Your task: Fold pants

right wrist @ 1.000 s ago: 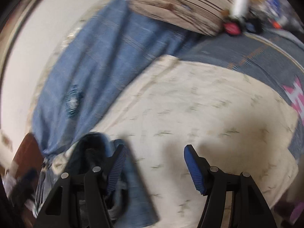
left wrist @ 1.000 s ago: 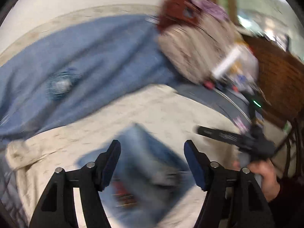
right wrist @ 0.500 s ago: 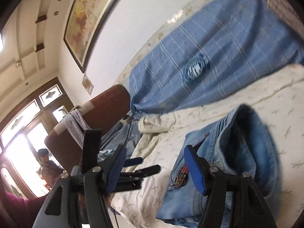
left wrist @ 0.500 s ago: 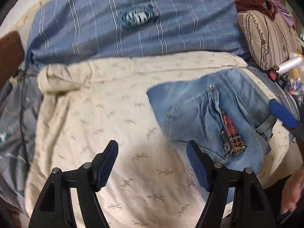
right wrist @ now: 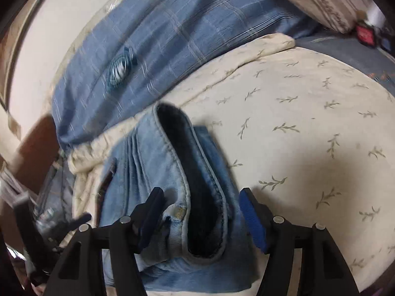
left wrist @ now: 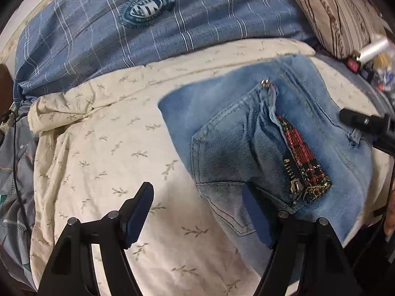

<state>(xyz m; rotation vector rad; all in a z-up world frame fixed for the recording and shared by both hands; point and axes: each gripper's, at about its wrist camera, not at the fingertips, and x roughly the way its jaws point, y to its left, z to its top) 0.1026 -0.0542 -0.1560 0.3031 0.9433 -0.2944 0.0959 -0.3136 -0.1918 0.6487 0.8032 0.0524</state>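
Note:
Folded light blue jeans (left wrist: 246,148) lie on a cream leaf-print sheet (left wrist: 111,153), back pocket and a red plaid zipper patch facing up. My left gripper (left wrist: 197,212) is open just above the sheet, its right finger over the jeans' near edge. The right gripper shows in the left wrist view (left wrist: 365,123) at the jeans' far right edge. In the right wrist view the jeans (right wrist: 167,172) lie folded with the dark waistband opening up, and my right gripper (right wrist: 200,219) is open with the waistband end between its fingers.
A blue plaid cloth with a round badge (left wrist: 148,24) lies behind the sheet. A striped pillow (left wrist: 340,12) and small items (left wrist: 370,56) are at the back right. Grey bedding (left wrist: 14,172) and a brown chair (right wrist: 32,143) are at the left.
Both grippers swung back down toward the bed. The left one moved closer to the jeans' near edge. The right one turned from the room to straddle the jeans' waistband end.

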